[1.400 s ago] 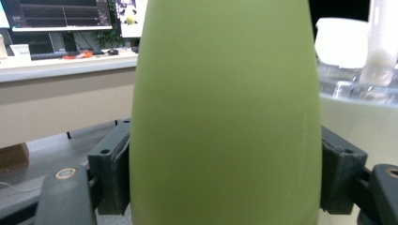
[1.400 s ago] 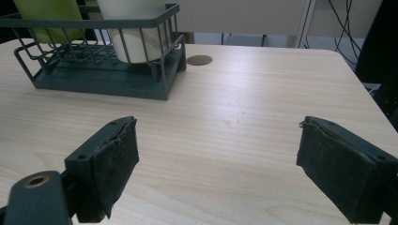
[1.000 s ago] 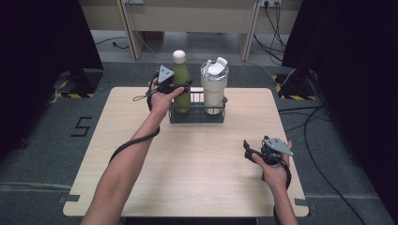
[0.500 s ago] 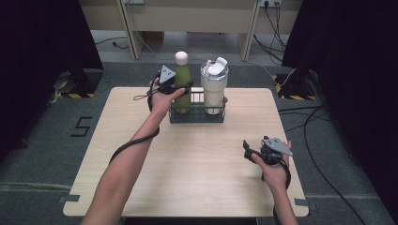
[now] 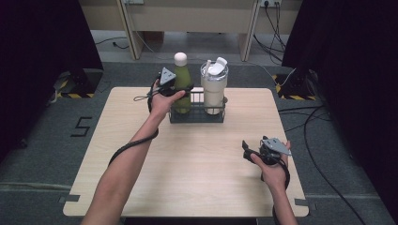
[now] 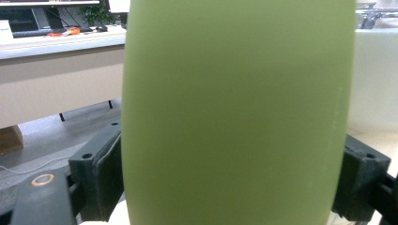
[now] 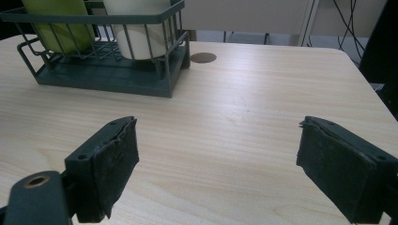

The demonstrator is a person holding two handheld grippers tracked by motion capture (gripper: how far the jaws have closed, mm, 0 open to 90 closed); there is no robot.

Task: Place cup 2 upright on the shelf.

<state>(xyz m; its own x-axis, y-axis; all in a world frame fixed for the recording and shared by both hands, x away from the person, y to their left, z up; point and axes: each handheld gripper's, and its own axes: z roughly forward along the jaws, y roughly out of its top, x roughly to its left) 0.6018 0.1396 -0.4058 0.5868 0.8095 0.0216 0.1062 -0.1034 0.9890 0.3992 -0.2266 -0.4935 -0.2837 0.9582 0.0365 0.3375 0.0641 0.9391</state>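
Bottle [image 5: 182, 86]: green body, pale round cap, upright in the left end of a dark wire rack [image 5: 197, 115] at the far middle of the table [image 5: 117, 140]. It is clasped at mid-body by the left gripper [image 5: 180, 91], reached in from the bottle's left side. In the left gripper view the green body [image 6: 237, 112] is seen wedged between both pads [image 6: 105, 173], each jaw pressed flat against a flank; no gap is seen on either side. The grey plate is carried on top of this gripper, and the cable is trailed back along the forearm.

Tumbler [image 5: 214, 86]: cream, clear lid with a white flip spout, upright in the rack just right of the bottle, beyond the gripped bottle as seen from the left gripper. Whether the two vessels touch cannot be told.

Right gripper [image 5: 245, 151]: held low over the near right part of the table, well apart from the rack, jaws pointed left and slightly forward. In the right gripper view the jaws are spread wide with nothing between them; bare wood is seen in the gap. Ahead and to the left of these jaws the rack [image 7: 108, 70] is seen, with the bottle base [image 7: 58, 26] and the tumbler base [image 7: 138, 28] behind its wires. A small round brown disc [image 7: 203, 57] is set in the tabletop just past the rack's near corner.
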